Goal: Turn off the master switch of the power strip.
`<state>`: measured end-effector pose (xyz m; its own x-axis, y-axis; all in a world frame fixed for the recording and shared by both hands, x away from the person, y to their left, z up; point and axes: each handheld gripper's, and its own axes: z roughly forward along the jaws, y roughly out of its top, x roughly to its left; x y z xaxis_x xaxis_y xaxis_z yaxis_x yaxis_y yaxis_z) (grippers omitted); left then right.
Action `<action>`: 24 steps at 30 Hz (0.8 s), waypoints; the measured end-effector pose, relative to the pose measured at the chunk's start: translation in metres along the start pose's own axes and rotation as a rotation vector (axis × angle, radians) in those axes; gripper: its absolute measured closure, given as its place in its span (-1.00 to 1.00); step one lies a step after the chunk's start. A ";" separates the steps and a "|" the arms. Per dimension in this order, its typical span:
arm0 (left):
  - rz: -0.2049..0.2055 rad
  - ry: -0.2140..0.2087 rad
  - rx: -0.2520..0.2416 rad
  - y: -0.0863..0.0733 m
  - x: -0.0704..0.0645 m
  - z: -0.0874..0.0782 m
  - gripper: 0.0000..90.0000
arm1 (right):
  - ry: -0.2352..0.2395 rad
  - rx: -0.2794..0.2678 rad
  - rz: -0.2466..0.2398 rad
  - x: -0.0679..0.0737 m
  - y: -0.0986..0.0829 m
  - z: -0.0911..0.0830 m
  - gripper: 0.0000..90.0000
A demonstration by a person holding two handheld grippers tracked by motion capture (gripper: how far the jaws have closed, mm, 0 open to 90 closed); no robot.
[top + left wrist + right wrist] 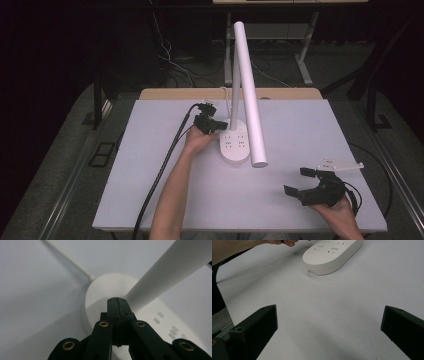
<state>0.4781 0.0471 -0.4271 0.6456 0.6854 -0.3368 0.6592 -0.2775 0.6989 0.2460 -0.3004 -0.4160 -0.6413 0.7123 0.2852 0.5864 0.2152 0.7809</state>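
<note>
While left gripper (116,300) fingers press together over lamp base (100,290) | right gripper (306,182) spread wide, empty, well apart

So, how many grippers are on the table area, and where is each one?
2. The left gripper is at the lamp base, fingers closed, near the table's middle. The right gripper is open, near the table's front right corner.
</note>
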 end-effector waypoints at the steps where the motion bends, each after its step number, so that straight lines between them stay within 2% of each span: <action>1: 0.012 0.011 0.001 0.000 -0.001 -0.001 1.00 | 0.000 -0.004 0.000 0.000 0.000 0.000 -0.99; 2: 0.077 0.018 0.051 0.000 0.001 -0.006 1.00 | 0.000 -0.004 -0.002 0.000 0.000 0.000 -0.99; 3: 0.078 0.032 0.039 0.000 -0.001 -0.006 1.00 | 0.001 -0.004 0.000 0.000 0.000 0.000 -0.99; 5: 0.074 0.031 0.027 -0.001 -0.001 -0.010 1.00 | 0.001 0.001 -0.002 -0.001 0.000 0.001 -0.99; 7: 0.044 0.023 -0.027 0.000 0.001 -0.017 1.00 | 0.001 0.005 -0.001 -0.001 0.000 0.002 -0.99; 8: 0.041 0.022 -0.038 0.002 0.002 -0.021 1.00 | -0.003 0.005 -0.006 -0.002 0.000 0.003 -0.99; 12: 0.056 0.026 -0.065 0.006 0.004 -0.041 1.00 | -0.006 0.005 -0.001 -0.002 0.000 0.002 -0.99; 14: 0.047 0.023 -0.089 0.006 0.005 -0.050 1.00 | -0.008 0.001 -0.003 -0.003 0.000 0.002 -0.99; 20: 0.075 0.041 -0.096 0.005 0.009 -0.074 1.00 | -0.009 0.003 -0.001 -0.003 0.000 0.003 -0.99; 24: 0.066 0.045 -0.116 0.003 0.011 -0.087 0.99 | -0.010 0.002 -0.002 -0.003 0.000 0.003 -0.99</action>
<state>0.4536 0.1120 -0.3740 0.6663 0.6986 -0.2606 0.5652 -0.2452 0.7877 0.2493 -0.3004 -0.4181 -0.6370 0.7189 0.2782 0.5865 0.2178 0.7801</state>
